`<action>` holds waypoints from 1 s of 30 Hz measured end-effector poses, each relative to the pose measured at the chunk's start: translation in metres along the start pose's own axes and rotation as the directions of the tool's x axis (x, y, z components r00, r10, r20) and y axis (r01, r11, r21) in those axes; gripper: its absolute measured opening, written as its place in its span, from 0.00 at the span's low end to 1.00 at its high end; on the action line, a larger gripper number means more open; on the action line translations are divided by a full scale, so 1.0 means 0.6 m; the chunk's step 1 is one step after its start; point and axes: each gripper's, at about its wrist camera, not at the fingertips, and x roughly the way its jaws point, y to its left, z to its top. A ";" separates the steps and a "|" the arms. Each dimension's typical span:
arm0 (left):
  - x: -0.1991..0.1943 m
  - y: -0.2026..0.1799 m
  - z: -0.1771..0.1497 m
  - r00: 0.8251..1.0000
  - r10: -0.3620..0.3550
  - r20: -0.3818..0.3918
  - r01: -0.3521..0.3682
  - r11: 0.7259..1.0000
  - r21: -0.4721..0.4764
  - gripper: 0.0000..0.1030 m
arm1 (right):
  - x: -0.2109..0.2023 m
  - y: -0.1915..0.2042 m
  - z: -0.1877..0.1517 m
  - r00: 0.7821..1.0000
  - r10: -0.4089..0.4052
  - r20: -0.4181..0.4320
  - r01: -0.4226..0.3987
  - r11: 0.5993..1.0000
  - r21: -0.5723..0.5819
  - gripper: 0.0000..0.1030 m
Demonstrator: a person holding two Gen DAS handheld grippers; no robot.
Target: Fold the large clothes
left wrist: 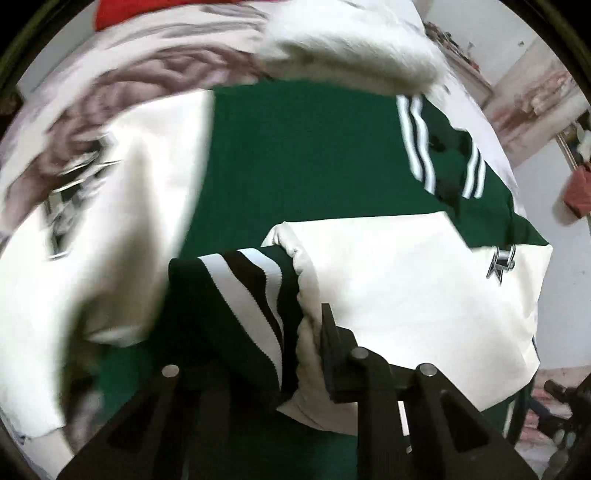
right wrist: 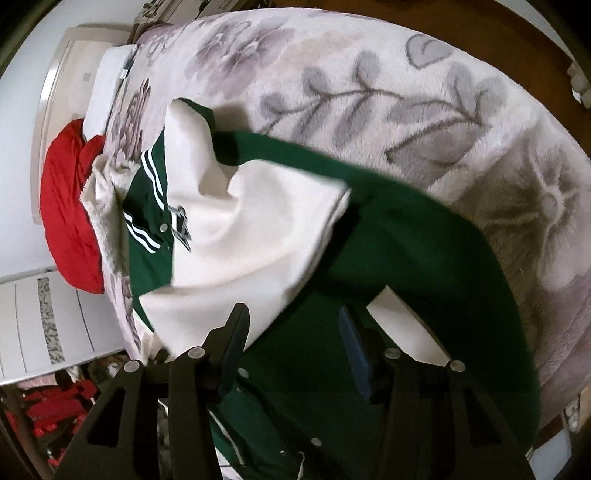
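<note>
A green varsity jacket with cream sleeves lies on a floral fleece blanket. My left gripper is shut on the striped cuff of one cream sleeve and holds it over the green body. The other cream sleeve lies blurred at the left. In the right wrist view my right gripper is open and empty, hovering over the green body beside a cream sleeve. The striped collar is at the left.
A red garment and a white fluffy cloth lie past the collar. A white cabinet and red clutter stand by the bed. The wooden floor shows beyond the blanket's edge.
</note>
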 end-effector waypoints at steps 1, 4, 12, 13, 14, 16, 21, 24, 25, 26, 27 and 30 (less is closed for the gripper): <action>-0.009 0.018 -0.007 1.000 0.009 0.001 -0.009 1.000 -0.022 0.16 | 0.000 0.000 0.000 1.000 -0.004 0.001 0.004 1.000 0.000 0.51; -0.032 0.075 -0.040 0.999 0.038 -0.011 -0.039 0.997 -0.062 0.16 | 0.005 0.003 0.001 1.000 -0.023 0.003 0.023 1.000 -0.007 0.51; -0.042 0.082 -0.078 0.996 0.077 -0.038 -0.080 0.993 -0.089 0.22 | 0.022 0.061 0.001 0.999 -0.020 -0.034 0.018 0.998 -0.063 0.51; -0.044 0.079 -0.079 0.996 0.079 -0.043 -0.082 0.993 -0.086 0.22 | 0.026 0.082 0.006 0.999 -0.006 -0.035 0.003 0.996 -0.092 0.51; -0.047 0.077 -0.081 0.996 0.073 -0.051 -0.077 0.993 -0.084 0.22 | 0.034 0.118 0.019 1.000 -0.001 -0.023 -0.003 0.988 -0.151 0.51; -0.057 0.077 -0.091 0.997 0.067 -0.046 -0.071 0.993 -0.096 0.27 | 0.053 0.172 0.040 1.000 -0.015 0.012 0.017 0.971 -0.237 0.50; -0.087 0.090 -0.133 0.998 0.044 -0.041 -0.051 0.982 -0.184 0.49 | 0.212 0.270 0.130 0.990 -0.141 -0.008 0.130 0.931 -0.340 0.36; -0.104 0.107 -0.162 0.997 0.058 -0.058 -0.069 0.972 -0.224 0.75 | 0.266 0.289 0.147 0.964 -0.262 -0.034 0.232 0.901 -0.367 0.49; -0.114 0.118 -0.175 0.996 0.073 -0.057 -0.085 0.966 -0.246 0.77 | 0.256 0.300 0.142 0.967 -0.250 -0.040 0.219 0.904 -0.368 0.57; -0.125 0.132 -0.189 0.996 0.079 -0.050 -0.090 0.958 -0.274 0.77 | 0.244 0.307 0.135 0.971 -0.235 -0.045 0.202 0.905 -0.374 0.57; -0.135 0.148 -0.201 0.995 0.088 -0.046 -0.098 0.947 -0.307 0.77 | 0.226 0.315 0.121 0.975 -0.215 -0.061 0.177 0.911 -0.372 0.57; -0.161 0.202 -0.231 0.990 0.134 -0.031 -0.135 0.903 -0.407 0.77 | 0.190 0.335 0.053 0.979 -0.159 -0.130 0.100 0.922 -0.374 0.58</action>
